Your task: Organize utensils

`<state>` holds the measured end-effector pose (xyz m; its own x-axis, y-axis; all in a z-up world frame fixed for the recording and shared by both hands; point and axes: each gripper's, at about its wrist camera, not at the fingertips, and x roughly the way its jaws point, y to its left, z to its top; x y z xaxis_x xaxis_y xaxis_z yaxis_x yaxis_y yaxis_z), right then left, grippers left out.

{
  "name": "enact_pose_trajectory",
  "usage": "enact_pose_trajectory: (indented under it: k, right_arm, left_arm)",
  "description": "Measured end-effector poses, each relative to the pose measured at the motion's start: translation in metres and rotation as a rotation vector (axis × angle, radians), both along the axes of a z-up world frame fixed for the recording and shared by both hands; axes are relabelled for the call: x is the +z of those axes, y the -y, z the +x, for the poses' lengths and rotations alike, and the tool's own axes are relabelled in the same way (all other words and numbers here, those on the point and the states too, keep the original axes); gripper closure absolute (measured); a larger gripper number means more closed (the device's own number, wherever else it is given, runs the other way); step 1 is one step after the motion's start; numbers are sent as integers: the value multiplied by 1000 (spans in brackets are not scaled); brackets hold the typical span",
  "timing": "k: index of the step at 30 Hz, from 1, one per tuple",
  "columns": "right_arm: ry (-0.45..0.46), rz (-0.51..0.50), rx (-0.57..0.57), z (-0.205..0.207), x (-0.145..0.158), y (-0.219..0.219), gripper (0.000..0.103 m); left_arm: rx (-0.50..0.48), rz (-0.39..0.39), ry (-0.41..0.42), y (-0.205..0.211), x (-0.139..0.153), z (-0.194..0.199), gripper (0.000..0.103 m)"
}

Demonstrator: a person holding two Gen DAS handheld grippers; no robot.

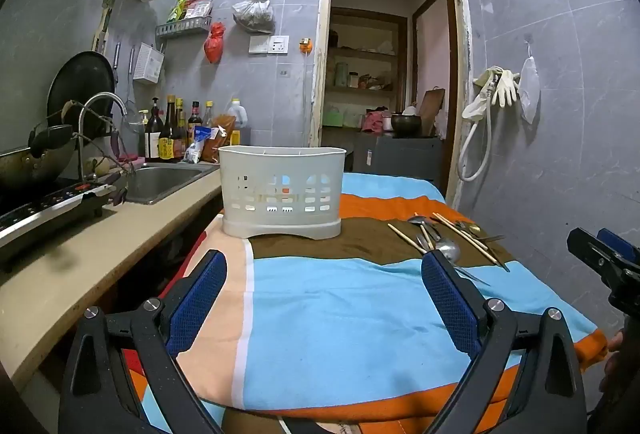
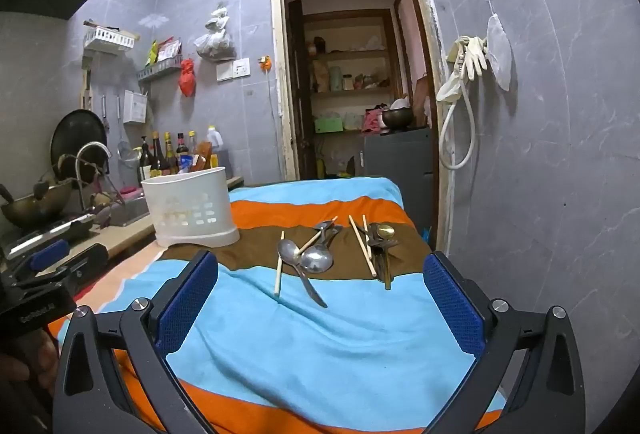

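In the left wrist view, the left gripper is being held with its jaws spread wide and nothing between them. The basket is being seen straight ahead of the jaws, beyond their tips, upright on the striped cloth. The utensils are being seen ahead and off to the right, beyond the right finger. The right gripper is being glimpsed at the right edge.

In the right wrist view, the right gripper is likewise being held fully open and empty. The spoons and chopsticks are lying directly ahead, between the lines of the two fingers, apart from the pads. Their long axes are running mostly away from the jaws, fanned slightly. The basket is being seen ahead and to the left. The right gripper is being judged the nearer one for picking; a jaw turn across a handle is probably being called for.
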<state>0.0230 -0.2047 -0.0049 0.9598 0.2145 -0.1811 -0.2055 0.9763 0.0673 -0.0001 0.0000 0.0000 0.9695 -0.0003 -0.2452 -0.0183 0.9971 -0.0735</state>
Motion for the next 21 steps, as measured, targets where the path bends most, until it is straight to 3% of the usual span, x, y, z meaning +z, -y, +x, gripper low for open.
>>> enact_pose_trajectory:
  k: [21]
  right_arm:
    - [-2, 1, 1, -1, 1, 0, 0]
  left_arm:
    - [-2, 1, -3, 0, 0, -1, 7]
